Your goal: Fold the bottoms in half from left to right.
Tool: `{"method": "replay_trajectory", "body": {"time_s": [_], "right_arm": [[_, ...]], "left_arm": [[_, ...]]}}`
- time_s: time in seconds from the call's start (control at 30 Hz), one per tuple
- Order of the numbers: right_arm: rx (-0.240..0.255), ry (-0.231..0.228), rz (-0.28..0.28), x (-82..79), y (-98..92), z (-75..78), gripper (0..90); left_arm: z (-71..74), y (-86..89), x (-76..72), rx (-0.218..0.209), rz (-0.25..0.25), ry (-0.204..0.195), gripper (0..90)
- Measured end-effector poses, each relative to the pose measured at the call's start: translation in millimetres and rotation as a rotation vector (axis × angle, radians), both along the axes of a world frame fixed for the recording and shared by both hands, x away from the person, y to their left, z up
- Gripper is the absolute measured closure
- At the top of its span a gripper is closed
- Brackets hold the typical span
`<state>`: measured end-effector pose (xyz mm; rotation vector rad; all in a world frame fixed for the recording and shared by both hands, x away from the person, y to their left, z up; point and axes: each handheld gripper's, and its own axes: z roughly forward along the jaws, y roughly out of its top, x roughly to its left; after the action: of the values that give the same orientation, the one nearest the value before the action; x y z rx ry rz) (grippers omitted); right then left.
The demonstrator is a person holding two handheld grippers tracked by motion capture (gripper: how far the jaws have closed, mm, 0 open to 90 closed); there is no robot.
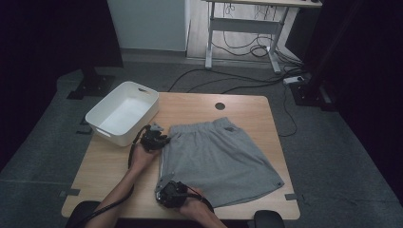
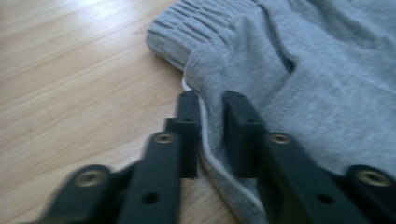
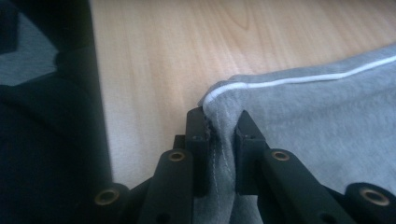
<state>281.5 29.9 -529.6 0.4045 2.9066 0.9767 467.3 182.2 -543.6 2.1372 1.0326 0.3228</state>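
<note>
1. I am holding the grey shorts [image 1: 218, 159] along their left edge, which is lying well in from the table's [image 1: 109, 166] left side, so bare wood is stretching out to the left of both my hands.
2. My left gripper [image 1: 159, 139] is pinching the shorts just below the ribbed waistband, at the far-left corner of the garment; its jaws are clamped on the fabric with the white piping caught between them.
3. My right gripper [image 1: 166, 192] is biting the near-left hem corner, close to the table's near edge, its jaws likewise closed on the cloth.
4. The shorts are lying flat in the middle of the table, waistband pointing far, hem spreading toward the near-right corner.
5. The left gripper view is showing the waistband's [image 2: 196, 28] ribbing and the folds of fabric beside it, detail that the high view is blurring.
6. The right gripper view is showing the white piping [image 3: 299, 79] turning the hem corner, plus the table's near edge dropping into darkness on its left.
7. The high view is adding the white bin [image 1: 97, 121] at the table's far-left corner, overhanging the edge and holding nothing that I can see.
</note>
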Motion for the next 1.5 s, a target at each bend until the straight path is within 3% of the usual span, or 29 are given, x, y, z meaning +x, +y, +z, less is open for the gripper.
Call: {"method": "replay_trajectory", "body": {"time_s": [0.17,0.4,0.57,0.67,0.77,1.03,1.5], "right_arm": [[-0.002,-0.001,0.004,-0.4,-0.2,0.3,80.4],[0.026,0.029,0.036,-3.7,3.4,2.0,80.8],[0.059,0.038,0.07,-8.1,11.6,8.9,80.8],[0.091,0.045,0.08,-8.8,11.7,16.5,80.7],[0.111,0.045,0.069,-7.2,4.4,24.0,80.7],[0.141,0.038,-0.014,3.3,-38.0,38.0,80.7],[0.208,0.011,-0.204,18.5,-128.1,56.1,80.8]], "left_arm": [[2.4,-0.7,-3.3,0.043,0.0,-0.013,85.8],[13.2,3.9,-18.8,0.206,0.001,-0.053,86.2],[31.1,14.6,-33.2,0.246,0.026,-0.097,86.5],[41.1,21.2,-39.4,0.221,0.034,-0.122,86.5],[49.5,23.7,-39.9,0.15,0.027,-0.138,86.6],[60.6,4.7,-27.4,0.06,-0.002,-0.188,86.6],[83.7,-56.3,1.5,0.032,-0.045,-0.242,86.6]]}}
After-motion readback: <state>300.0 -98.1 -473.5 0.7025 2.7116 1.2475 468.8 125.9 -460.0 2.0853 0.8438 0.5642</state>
